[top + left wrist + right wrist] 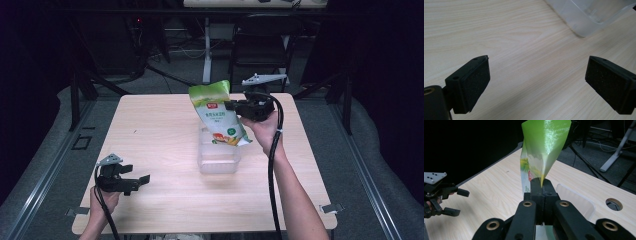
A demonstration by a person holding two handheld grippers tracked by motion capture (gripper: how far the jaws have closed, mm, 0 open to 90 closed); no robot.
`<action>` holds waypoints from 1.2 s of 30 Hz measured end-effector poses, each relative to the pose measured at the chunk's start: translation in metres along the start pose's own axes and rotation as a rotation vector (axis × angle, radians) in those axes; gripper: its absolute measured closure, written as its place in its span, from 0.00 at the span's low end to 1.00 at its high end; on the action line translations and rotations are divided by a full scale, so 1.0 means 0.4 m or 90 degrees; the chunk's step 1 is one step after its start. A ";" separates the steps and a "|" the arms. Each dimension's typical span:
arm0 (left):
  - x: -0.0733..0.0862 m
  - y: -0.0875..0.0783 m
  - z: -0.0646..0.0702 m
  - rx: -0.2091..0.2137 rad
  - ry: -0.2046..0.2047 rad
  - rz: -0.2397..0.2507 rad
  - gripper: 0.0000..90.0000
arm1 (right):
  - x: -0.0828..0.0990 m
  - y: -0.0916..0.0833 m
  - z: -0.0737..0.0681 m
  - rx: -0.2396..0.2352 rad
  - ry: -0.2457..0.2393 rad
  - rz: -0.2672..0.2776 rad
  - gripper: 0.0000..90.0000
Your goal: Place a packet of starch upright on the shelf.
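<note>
Green bag [218, 114] looks light, floppy and slippery; right claw [235, 106] pinches its edge tight above the clear box [218, 159]. Left claw [142, 181] waits wide open, empty.

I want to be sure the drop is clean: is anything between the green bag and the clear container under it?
Nothing visible is in the way. The right gripper is shut on the green bag, whose lower end hangs at the open top of the clear container. The left gripper rests open, well off to the side.
</note>
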State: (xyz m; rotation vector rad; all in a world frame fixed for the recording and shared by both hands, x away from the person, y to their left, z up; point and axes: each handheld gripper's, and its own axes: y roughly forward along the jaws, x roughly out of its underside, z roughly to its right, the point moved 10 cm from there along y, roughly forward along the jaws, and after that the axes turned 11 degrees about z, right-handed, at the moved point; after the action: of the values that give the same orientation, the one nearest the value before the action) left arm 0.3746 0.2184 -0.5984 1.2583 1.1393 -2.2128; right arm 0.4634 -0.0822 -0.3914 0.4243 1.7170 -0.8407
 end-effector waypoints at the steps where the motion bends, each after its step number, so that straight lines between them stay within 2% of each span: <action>1: 0.000 0.000 0.000 0.000 0.000 0.000 0.06 | 0.002 0.001 -0.001 -0.002 -0.001 -0.003 1.00; 15: 0.000 -0.001 0.000 0.000 0.001 0.000 0.06 | 0.040 0.028 -0.016 -0.019 0.006 -0.017 1.00; 36: 0.000 0.000 -0.002 -0.003 -0.001 0.001 0.07 | 0.104 0.065 -0.024 -0.025 0.028 -0.033 1.00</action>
State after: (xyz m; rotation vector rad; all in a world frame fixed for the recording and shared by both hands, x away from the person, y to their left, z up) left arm 0.3748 0.2190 -0.5986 1.2547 1.1416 -2.2089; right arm 0.4610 -0.0631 -0.4377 0.3763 1.7881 -0.8388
